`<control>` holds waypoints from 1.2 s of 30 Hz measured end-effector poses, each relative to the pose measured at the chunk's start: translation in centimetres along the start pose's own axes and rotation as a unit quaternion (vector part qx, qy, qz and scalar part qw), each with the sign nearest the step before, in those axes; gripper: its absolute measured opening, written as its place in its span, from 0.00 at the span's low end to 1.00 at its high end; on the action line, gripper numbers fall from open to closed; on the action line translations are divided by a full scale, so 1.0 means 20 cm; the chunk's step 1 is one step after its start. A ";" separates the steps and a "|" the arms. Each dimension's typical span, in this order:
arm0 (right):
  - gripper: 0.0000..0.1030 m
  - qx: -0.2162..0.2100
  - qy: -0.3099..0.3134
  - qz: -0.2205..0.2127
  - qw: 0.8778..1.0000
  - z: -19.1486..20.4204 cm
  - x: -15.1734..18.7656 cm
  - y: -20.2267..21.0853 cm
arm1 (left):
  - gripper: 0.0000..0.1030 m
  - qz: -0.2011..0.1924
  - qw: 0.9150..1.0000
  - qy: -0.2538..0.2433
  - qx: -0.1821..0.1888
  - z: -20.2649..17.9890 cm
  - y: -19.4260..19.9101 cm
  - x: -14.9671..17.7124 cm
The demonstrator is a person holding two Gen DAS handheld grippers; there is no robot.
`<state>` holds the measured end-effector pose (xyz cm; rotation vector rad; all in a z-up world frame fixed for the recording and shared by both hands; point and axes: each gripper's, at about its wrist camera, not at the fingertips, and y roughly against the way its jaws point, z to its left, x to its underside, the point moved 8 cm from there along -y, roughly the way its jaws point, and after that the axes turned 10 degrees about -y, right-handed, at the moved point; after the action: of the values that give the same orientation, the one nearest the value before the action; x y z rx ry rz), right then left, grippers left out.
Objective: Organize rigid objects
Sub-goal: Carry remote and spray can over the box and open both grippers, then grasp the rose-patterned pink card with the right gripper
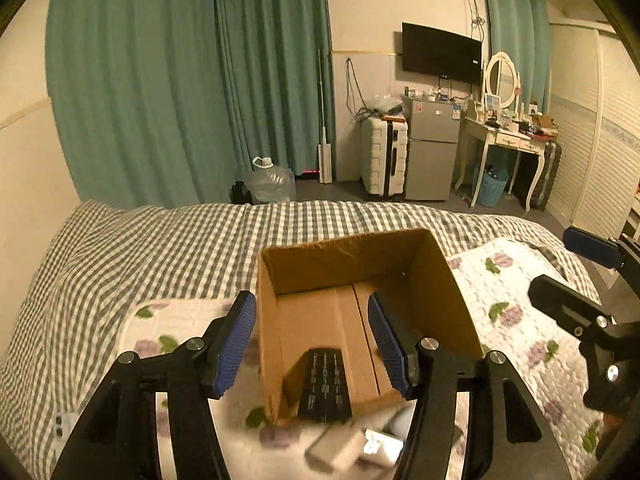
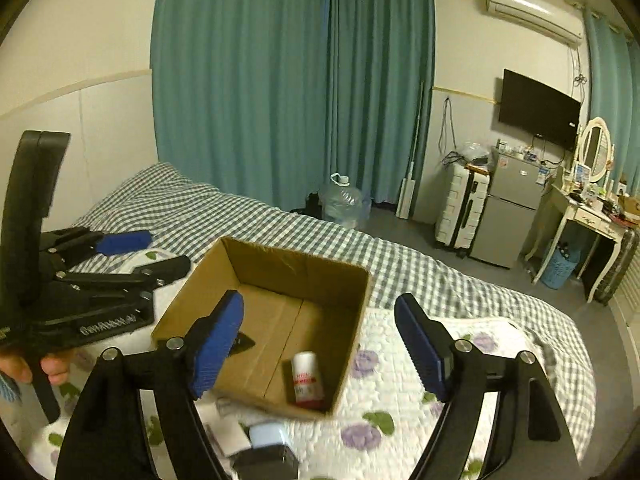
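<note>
I am working over a bed covered with a green-and-white checked bedspread [image 1: 140, 248], and on top of it lies a white quilted mat printed with purple flowers and green leaves [image 2: 404, 396]. Behind the bed hang long teal curtains [image 1: 180, 80]. Along the far wall stand a clear plastic water jug [image 1: 270, 180], a white hard-shell suitcase [image 1: 382, 156], a small grey two-door fridge [image 1: 432, 152] and a white dressing table with an oval mirror [image 1: 502, 128]; a black flat television [image 1: 440, 53] is mounted above the fridge.

An open brown cardboard box [image 2: 276, 264] sits on the flowered mat. Inside it, a black remote control with rows of buttons [image 1: 325, 386] lies on the bottom against the near side, and a small white bottle with a red label [image 2: 307, 379] lies on its side near the box's right wall.

My left gripper [image 1: 312, 344] has its blue-padded fingers spread wide apart over the box, one on either side of the box's left wall, holding nothing. My right gripper [image 2: 320, 340] is likewise spread wide and empty, its left finger over the box and its right finger over the mat. On the mat just in front of the box lie a few small pale boxes [image 1: 352, 446], blurred, and a dark object I cannot identify [image 2: 266, 462].
</note>
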<state>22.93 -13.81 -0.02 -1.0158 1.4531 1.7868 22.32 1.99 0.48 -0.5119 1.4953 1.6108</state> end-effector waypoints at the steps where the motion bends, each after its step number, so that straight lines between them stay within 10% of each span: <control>1: 0.79 0.003 -0.002 -0.001 1.000 0.00 0.02 0.05 | 0.61 0.001 1.000 0.002 -0.001 0.00 0.02 0.02; 20: 0.86 0.019 -0.007 0.145 0.989 -0.01 0.92 0.01 | 0.61 0.103 0.995 0.015 0.007 -0.24 0.04 0.90; 36: 0.86 -0.051 0.056 0.268 0.960 0.28 1.38 -0.16 | 0.61 0.132 0.991 0.026 0.025 -0.24 -0.01 1.07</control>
<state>10.33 -7.93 -24.75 -0.8315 1.8524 2.2275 9.54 4.05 -17.28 -0.3395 1.6946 1.7673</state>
